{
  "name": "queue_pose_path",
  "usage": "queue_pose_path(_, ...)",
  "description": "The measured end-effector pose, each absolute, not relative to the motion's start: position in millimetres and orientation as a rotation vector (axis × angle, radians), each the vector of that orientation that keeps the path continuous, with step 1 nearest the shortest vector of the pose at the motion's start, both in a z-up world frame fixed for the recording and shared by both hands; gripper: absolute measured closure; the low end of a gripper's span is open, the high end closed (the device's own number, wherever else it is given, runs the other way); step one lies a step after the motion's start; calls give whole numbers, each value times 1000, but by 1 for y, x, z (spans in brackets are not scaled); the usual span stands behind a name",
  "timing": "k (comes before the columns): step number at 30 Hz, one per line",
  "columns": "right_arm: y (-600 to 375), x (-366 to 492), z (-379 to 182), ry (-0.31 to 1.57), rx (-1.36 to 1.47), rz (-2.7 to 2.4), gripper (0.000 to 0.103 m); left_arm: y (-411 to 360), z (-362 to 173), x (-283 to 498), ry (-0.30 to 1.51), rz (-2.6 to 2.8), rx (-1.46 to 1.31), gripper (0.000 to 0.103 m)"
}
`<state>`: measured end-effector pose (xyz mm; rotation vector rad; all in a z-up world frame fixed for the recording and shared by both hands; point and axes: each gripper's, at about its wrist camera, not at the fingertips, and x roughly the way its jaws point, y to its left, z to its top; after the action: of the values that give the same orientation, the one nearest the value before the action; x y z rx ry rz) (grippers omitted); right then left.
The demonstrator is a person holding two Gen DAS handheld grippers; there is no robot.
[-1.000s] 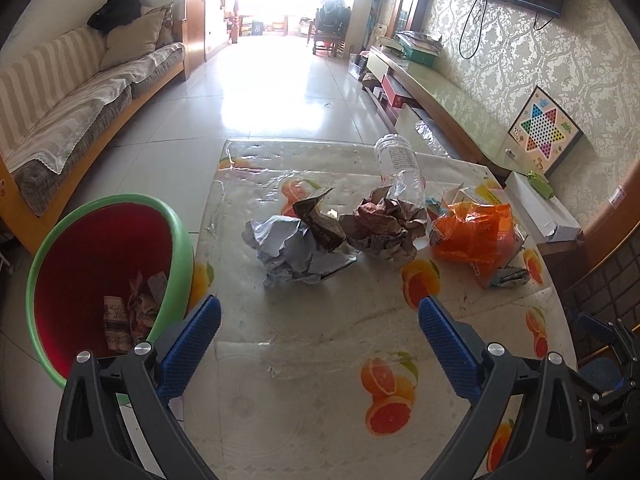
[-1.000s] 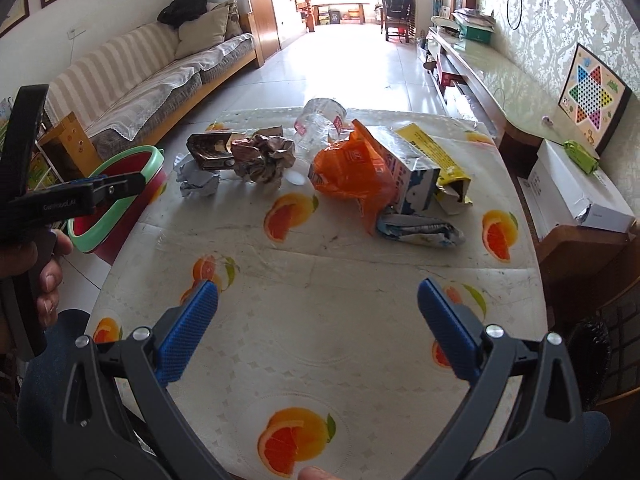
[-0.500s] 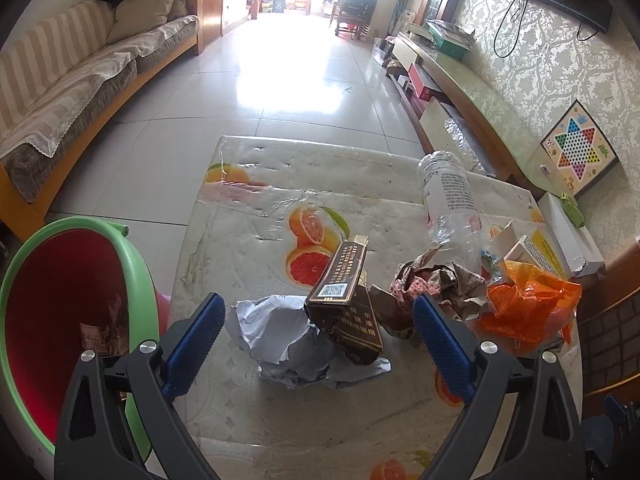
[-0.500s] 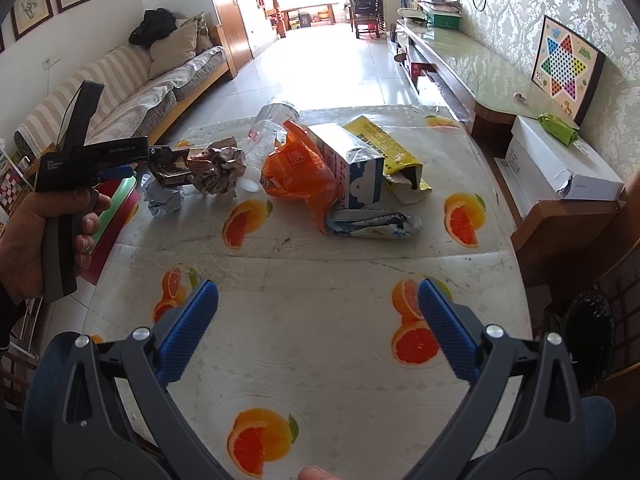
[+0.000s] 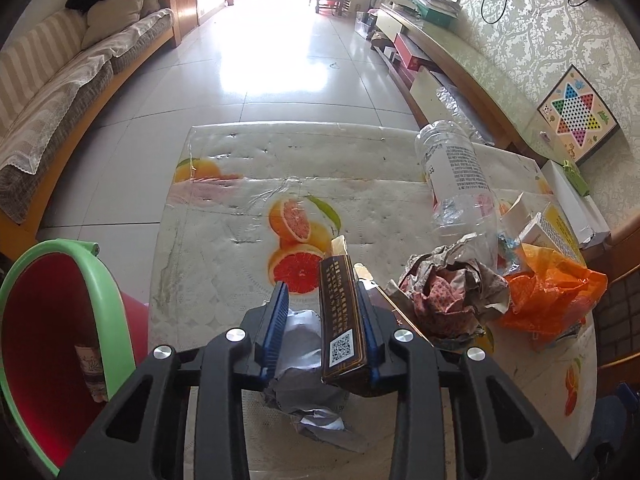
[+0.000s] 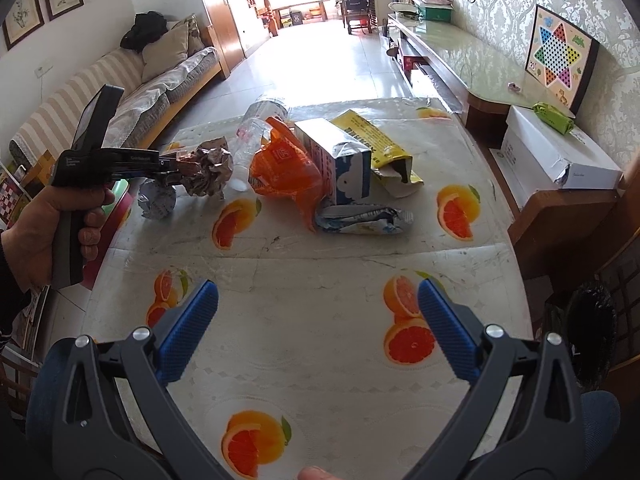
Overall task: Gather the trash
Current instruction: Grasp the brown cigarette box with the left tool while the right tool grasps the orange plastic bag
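Carefully now: my left gripper (image 5: 322, 322) has narrowed around the dark brown carton (image 5: 340, 320) and the crumpled grey paper (image 5: 308, 392) by the table's (image 5: 224, 216) left edge; the carton touches the right pad, a gap remains on the left. I'd squeeze until both pads bite, lift straight, then swing to the red bin (image 5: 52, 344) beside that edge. My right gripper (image 6: 318, 330) hangs wide open, holding nothing, over the near edge.
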<state>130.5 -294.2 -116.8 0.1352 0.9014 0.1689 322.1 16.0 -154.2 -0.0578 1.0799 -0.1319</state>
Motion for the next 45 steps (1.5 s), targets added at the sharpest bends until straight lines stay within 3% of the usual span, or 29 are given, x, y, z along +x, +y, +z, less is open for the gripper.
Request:
queue_pose_path(2, -293, 130, -116, 902, 131, 171, 5, 16, -151, 321, 1070, -141, -46, 84)
queue_pose_path(3, -292, 130, -116, 900, 128, 172, 5, 16, -148, 320, 1063, -143, -36, 94)
queue_pose_path(23, -271, 157, -99, 845, 31, 182, 5, 14, -70, 242, 864, -236, -15, 94)
queue_pose_path(35, -208, 234, -114, 755, -350, 222, 6, 47, -71, 180, 850, -225, -118, 94)
queue_pose_path(39, -194, 247, -133, 770, -473, 224, 18, 62, -71, 172, 843, -204, -145, 94)
queue_pose_path(42, -182, 248, -145, 761, -561, 231, 21, 72, -70, 167, 836, -193, -163, 94)
queue_pose_path(45, -173, 247, -156, 778, -630, 232, 32, 78, -70, 165, 828, -190, -174, 94)
